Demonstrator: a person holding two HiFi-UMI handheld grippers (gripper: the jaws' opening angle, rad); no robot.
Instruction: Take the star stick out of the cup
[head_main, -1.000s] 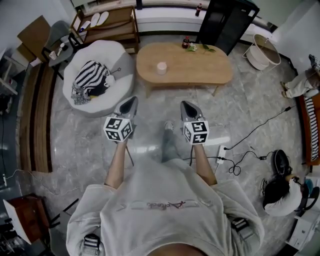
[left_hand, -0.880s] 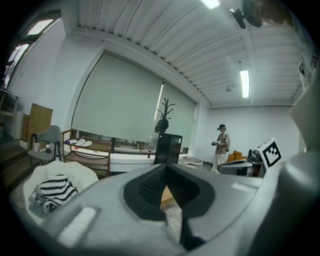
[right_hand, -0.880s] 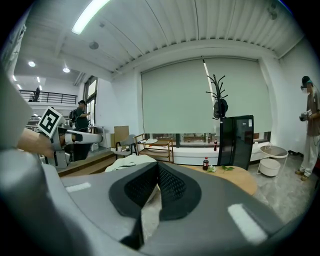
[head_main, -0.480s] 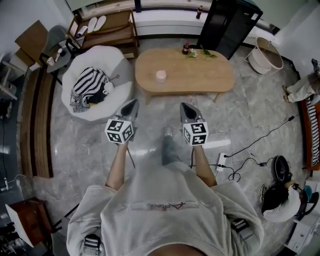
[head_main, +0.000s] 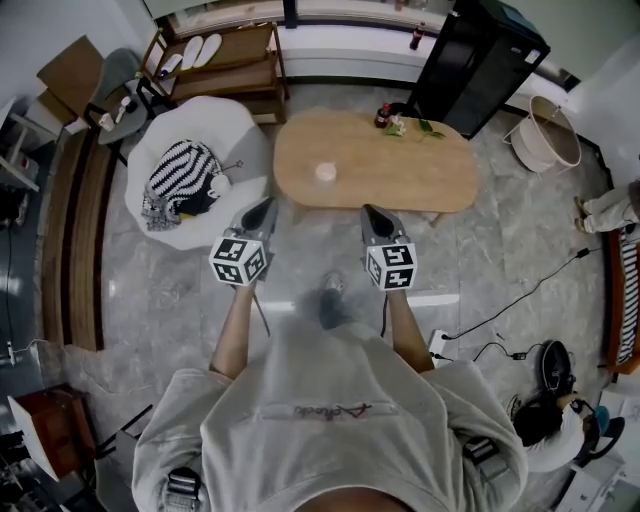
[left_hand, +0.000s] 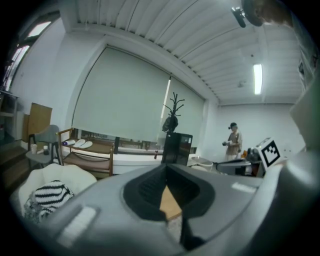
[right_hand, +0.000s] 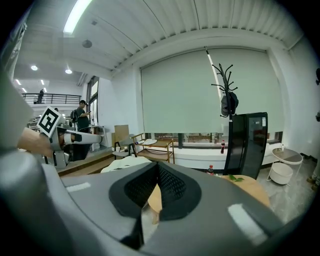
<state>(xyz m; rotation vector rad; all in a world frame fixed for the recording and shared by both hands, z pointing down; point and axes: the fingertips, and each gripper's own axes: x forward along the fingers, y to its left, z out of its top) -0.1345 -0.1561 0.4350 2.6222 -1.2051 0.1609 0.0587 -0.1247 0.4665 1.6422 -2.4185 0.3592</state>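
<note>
Both tools have jaws together with nothing between them: left tool (head_main: 262, 208) and right tool (head_main: 373, 214) sit side by side mid-frame over the floor (head_main: 150, 290), short of the tabletop (head_main: 400, 180). The cup (head_main: 325, 172) stands on the tabletop's left half, upper centre of the head view, well apart from both tools. I can't make out the star stick at this size.

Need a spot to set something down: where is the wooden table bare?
The table is bare right of the cup, out to its right end, and along the near edge. The far edge is crowded by the bottle and green leaves.
</note>
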